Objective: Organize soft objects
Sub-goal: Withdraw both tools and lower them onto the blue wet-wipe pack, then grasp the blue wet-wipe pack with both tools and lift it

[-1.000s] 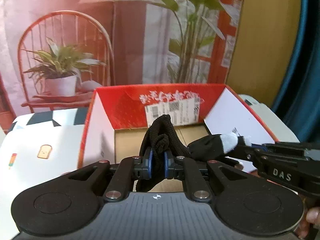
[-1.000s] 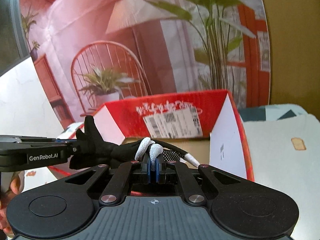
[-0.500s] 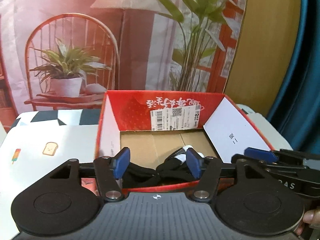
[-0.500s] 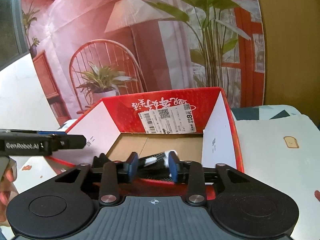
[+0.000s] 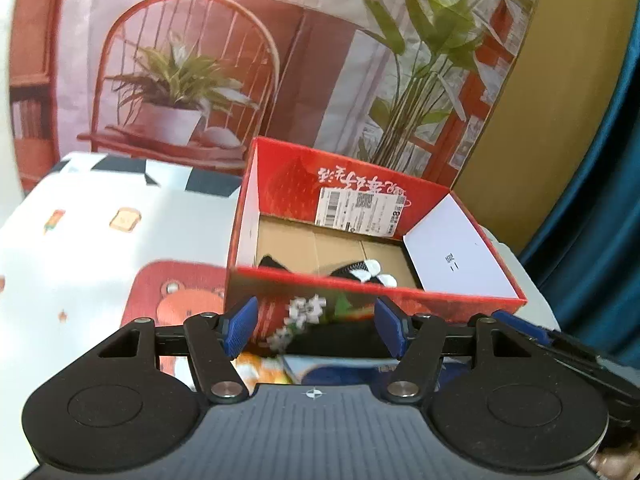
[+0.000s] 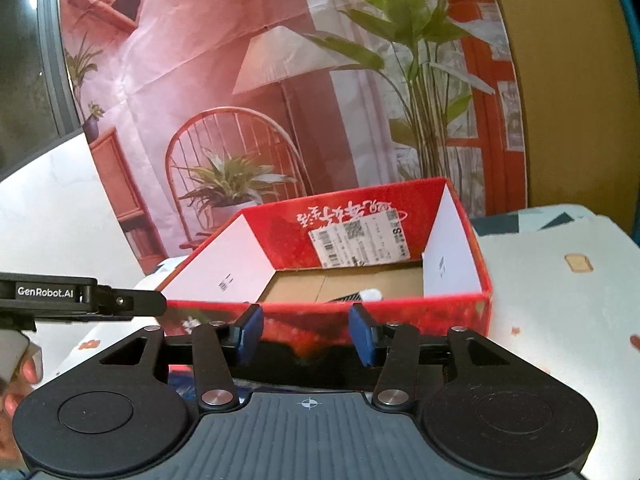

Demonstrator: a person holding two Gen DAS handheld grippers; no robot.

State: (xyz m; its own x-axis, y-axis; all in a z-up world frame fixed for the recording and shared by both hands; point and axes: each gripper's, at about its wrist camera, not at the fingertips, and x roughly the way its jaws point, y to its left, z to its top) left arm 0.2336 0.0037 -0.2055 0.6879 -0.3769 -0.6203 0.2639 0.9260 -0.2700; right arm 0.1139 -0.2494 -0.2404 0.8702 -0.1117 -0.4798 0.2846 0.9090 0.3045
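A: Both tools sit short of the red box [image 5: 372, 300]; left gripper [image 5: 316, 330] spread wide, nothing between its pads.

B: Right gripper [image 6: 306, 334] opening too, bare; the black-and-white sock [image 5: 360, 272] lies on the cardboard floor inside.

A: Patterned tablecloth [image 5: 100, 256] underneath; printed backdrop [image 6: 248, 92] of chair, lamp and plants behind.

A black glove [image 5: 352, 271] with white fingertips lies flat on the brown cardboard floor of the open red box [image 5: 372, 296], close behind its near wall, which hides most of it, and only its white tip shows in the right wrist view.
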